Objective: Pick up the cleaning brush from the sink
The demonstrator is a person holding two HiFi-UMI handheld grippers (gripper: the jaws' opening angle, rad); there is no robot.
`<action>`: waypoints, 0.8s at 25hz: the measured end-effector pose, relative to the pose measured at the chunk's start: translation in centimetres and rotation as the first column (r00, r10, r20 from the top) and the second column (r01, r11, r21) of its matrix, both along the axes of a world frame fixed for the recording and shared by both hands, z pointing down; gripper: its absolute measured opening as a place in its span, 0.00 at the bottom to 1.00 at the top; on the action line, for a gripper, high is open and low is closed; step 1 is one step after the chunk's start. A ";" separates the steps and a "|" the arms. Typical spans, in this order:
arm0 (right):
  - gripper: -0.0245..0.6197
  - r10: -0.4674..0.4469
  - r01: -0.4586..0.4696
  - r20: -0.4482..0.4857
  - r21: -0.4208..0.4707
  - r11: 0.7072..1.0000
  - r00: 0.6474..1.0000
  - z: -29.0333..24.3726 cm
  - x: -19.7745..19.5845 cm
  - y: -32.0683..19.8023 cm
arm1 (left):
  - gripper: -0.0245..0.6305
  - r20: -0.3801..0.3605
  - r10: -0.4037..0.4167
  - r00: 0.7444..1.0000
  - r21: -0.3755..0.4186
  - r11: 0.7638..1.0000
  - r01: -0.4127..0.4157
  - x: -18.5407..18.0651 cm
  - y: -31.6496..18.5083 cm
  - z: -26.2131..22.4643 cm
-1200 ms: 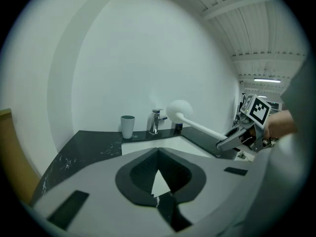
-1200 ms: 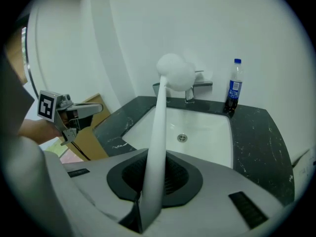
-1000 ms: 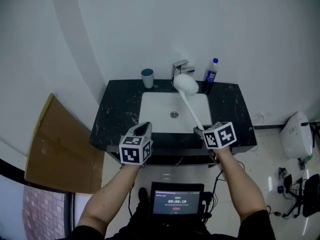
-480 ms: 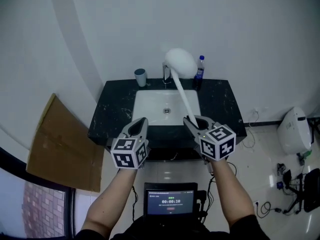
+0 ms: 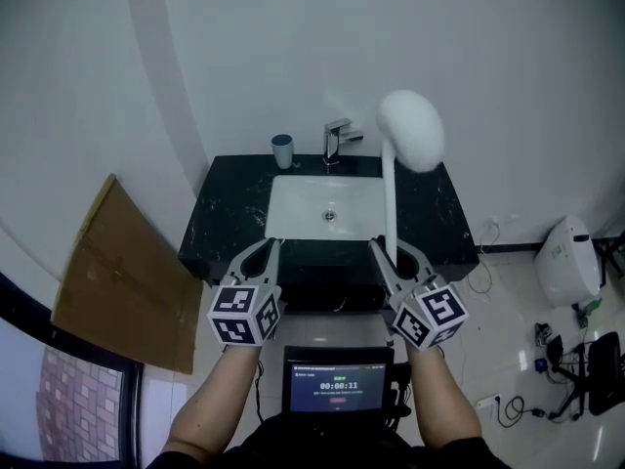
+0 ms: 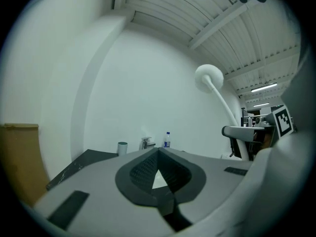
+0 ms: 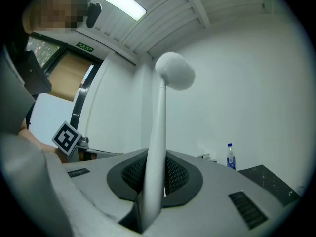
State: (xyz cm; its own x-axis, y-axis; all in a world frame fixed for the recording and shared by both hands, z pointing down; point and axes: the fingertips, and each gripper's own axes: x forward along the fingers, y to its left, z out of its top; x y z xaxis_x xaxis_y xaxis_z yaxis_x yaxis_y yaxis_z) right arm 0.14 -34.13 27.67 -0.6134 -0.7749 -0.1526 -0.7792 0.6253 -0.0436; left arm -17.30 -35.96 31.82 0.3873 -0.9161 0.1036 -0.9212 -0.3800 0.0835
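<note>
Where the brush is: the cleaning brush (image 5: 391, 189) stands nearly upright at centre right of the head view. It is clear above the sink (image 5: 293, 203), and its round white head sits at upper right against the wall.
Right tongs (image 5: 395, 252): closed narrow on the bottom end of the handle, which runs up between the pads in the right gripper view.
Left tongs (image 5: 264, 250): tips together with nothing between them, low and left of centre, apart from the brush.
Tabletop (image 5: 229, 218): black, bearing the sink, with a faucet (image 5: 338, 140) and a cup (image 5: 282, 150) along the back.
Task state: the pick-up looks done.
Risk: the grip sits far from the head, so the handle may pivot or slip in the pads. A swing could strike the faucet, cup or wall.
</note>
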 end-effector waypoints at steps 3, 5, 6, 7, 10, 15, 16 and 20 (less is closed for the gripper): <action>0.08 0.033 -0.033 0.012 0.019 0.999 0.999 0.5 0.6 2.1 | 0.05 0.004 -0.011 1.000 0.000 1.000 0.011 -1.4 1.8 0.6; 0.08 0.047 -0.048 0.020 0.021 0.999 0.999 0.9 0.9 3.0 | 0.05 0.007 -0.015 1.000 0.015 1.000 0.015 -2.1 2.5 0.5; 0.08 0.053 -0.053 0.020 0.018 0.998 0.998 1.1 0.9 3.2 | 0.05 0.006 -0.013 1.000 0.020 1.000 0.013 -2.3 2.6 0.3; 0.08 0.058 -0.058 0.017 0.012 0.998 0.998 1.3 0.8 3.2 | 0.05 0.007 -0.011 1.000 0.022 1.000 0.011 -2.5 2.6 0.2; 0.08 0.074 -0.074 -0.001 0.007 0.997 0.997 1.4 0.6 3.1 | 0.05 0.023 -0.013 1.000 0.035 0.999 0.012 -2.9 2.7 -0.4; 0.07 0.095 -0.095 0.025 0.016 0.995 0.995 0.4 1.3 3.5 | 0.05 0.022 -0.007 1.000 0.043 0.999 0.006 -2.7 3.5 -0.5; 0.07 0.098 -0.099 0.028 0.015 0.995 0.995 0.3 1.3 3.6 | 0.05 0.019 -0.007 1.000 0.043 0.999 0.006 -2.7 3.7 -0.5; 0.07 0.106 -0.106 0.005 0.017 0.994 0.994 0.2 1.2 4.0 | 0.05 -0.001 0.011 1.000 0.057 0.998 -0.011 -2.1 4.3 -0.8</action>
State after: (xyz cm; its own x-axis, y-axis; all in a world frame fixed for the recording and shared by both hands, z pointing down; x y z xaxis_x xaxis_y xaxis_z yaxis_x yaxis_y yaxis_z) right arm 1.32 -30.12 27.88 -0.5274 -0.8327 -0.1686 -0.8408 0.5401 -0.0373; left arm -19.44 -31.62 31.00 0.3974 -0.9163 0.0505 -0.9169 -0.3943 0.0621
